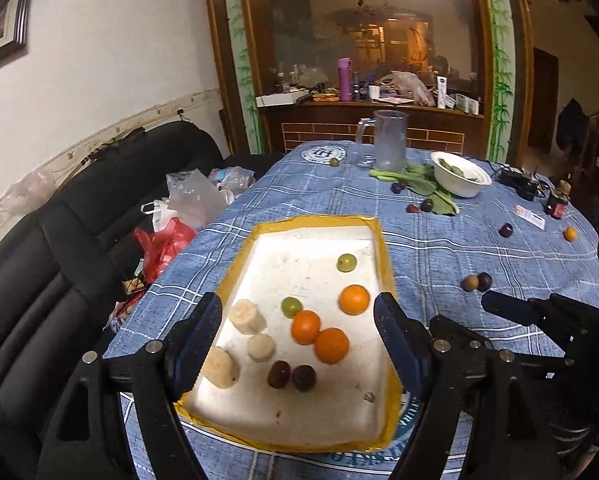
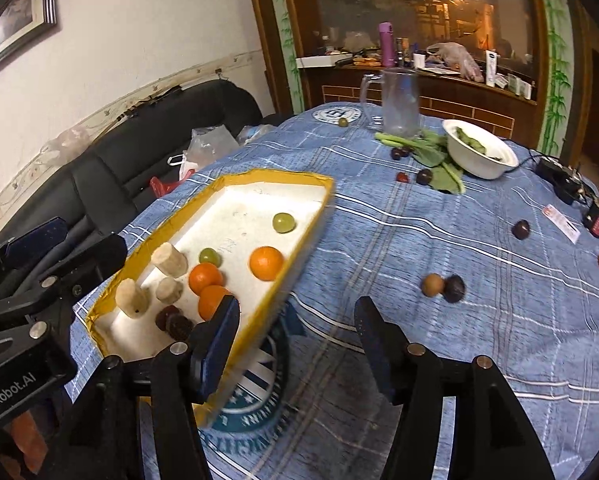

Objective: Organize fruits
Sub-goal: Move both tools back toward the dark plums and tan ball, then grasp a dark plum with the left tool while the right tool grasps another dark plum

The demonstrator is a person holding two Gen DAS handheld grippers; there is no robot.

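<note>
Our right gripper (image 2: 295, 344), jaws wide and empty, sits nearer the brown-and-dark fruit pair (image 2: 443, 286) right of the tray (image 2: 299, 240); left gripper (image 1: 299, 344) hangs open above the tray

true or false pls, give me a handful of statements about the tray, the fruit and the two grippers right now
1. Three oranges lie in the tray. True.
2. The left gripper is shut on an orange. False: its jaws stand open above the tray with nothing gripped.
3. The white bowl is inside the tray. False: it stands on the tablecloth beyond the tray, beside the leafy greens.
4. Some fruit is outside the tray. True: a brown fruit and a dark fruit lie touching on the cloth.
5. The right gripper holds a grape. False: it is open and empty.
</note>
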